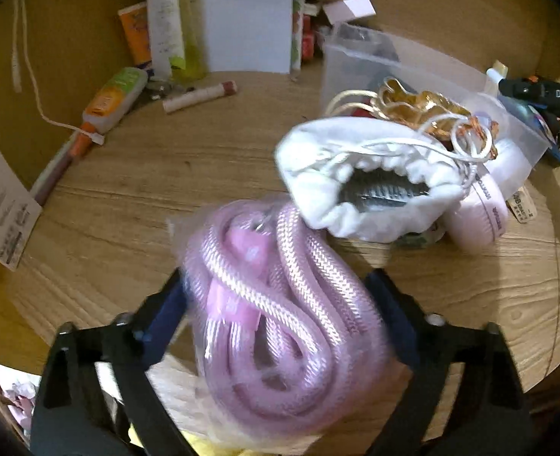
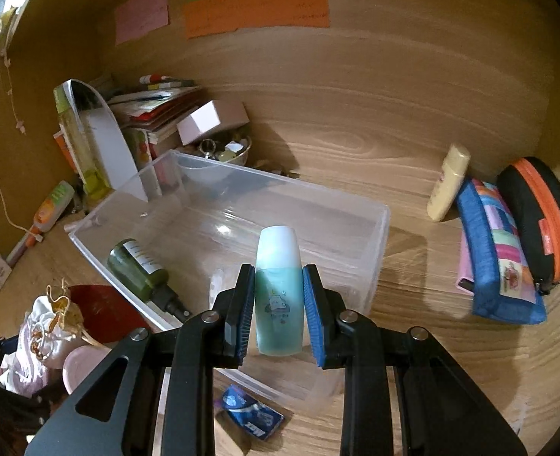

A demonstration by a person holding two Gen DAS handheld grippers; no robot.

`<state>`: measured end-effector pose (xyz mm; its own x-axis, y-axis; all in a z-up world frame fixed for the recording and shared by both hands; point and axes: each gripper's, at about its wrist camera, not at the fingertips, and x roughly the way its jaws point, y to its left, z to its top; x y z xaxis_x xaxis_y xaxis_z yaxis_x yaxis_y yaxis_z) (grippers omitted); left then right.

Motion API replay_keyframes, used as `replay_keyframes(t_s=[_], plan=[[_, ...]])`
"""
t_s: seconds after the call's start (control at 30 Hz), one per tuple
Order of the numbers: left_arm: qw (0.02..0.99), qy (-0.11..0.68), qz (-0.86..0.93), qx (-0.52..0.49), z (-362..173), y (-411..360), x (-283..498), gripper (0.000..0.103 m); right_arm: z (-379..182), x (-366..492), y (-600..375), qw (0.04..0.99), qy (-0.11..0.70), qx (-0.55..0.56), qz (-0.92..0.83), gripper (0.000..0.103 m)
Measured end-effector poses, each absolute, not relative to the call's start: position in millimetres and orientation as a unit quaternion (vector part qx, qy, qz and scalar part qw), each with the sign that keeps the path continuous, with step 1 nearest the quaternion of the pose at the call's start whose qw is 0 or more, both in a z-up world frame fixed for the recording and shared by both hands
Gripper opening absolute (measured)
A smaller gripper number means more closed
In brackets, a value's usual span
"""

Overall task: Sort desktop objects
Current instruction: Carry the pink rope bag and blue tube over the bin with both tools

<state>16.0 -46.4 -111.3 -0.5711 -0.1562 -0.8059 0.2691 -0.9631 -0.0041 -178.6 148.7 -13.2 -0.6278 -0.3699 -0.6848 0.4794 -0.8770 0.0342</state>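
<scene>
My left gripper (image 1: 276,288) is shut on a clear bag of coiled pink braided cable (image 1: 276,304), held above the wooden desk (image 1: 128,197). A white drawstring pouch (image 1: 359,174) lies just beyond it, beside a clear plastic bin (image 1: 405,64). My right gripper (image 2: 278,300) is shut on a teal bottle with a white cap (image 2: 279,288), held upright over the near wall of the clear bin (image 2: 242,205). A dark green spray bottle (image 2: 143,269) lies inside the bin at its left end.
In the left wrist view, tubes (image 1: 113,98), a lip stick (image 1: 200,98), papers (image 1: 242,19) and a white cable (image 1: 25,68) line the back. In the right wrist view, a cream bottle (image 2: 447,186), a blue pouch (image 2: 500,254) and an orange-black case (image 2: 538,220) stand right; a blue packet (image 2: 249,414) lies near.
</scene>
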Motion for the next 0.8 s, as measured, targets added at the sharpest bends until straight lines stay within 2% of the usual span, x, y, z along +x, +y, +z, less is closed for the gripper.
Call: replay_keyframes(t_s=[0.03, 0.23, 0.4, 0.53, 0.8], plan=[[0.123, 0.065, -0.885, 0.444, -108.3, -50.7, 19.3, 0.068, -13.8, -179.7, 147.0, 0.238, 0.075, 0.363, -0.898, 0.023], [0.139, 0.098, -0.883, 0.439, -95.9, -91.7, 26.8, 0.065, -15.6, -186.2, 135.6, 0.249, 0.074, 0.371, -0.892, 0.023], [0.144, 0.121, -0.892, 0.411, -68.4, -119.3, 28.4, 0.064, -16.5, -193.5, 129.4, 0.254, 0.066, 0.382, -0.886, 0.023], [0.127, 0.110, -0.912, 0.374, -38.1, -121.0, 17.7, 0.064, -17.3, -197.3, 119.8, 0.256, 0.072, 0.388, -0.883, 0.023], [0.038, 0.079, -0.943, 0.323, 20.7, -101.1, -35.8, 0.064, -24.2, -203.8, 90.9, 0.268, 0.093, 0.399, -0.872, 0.023]])
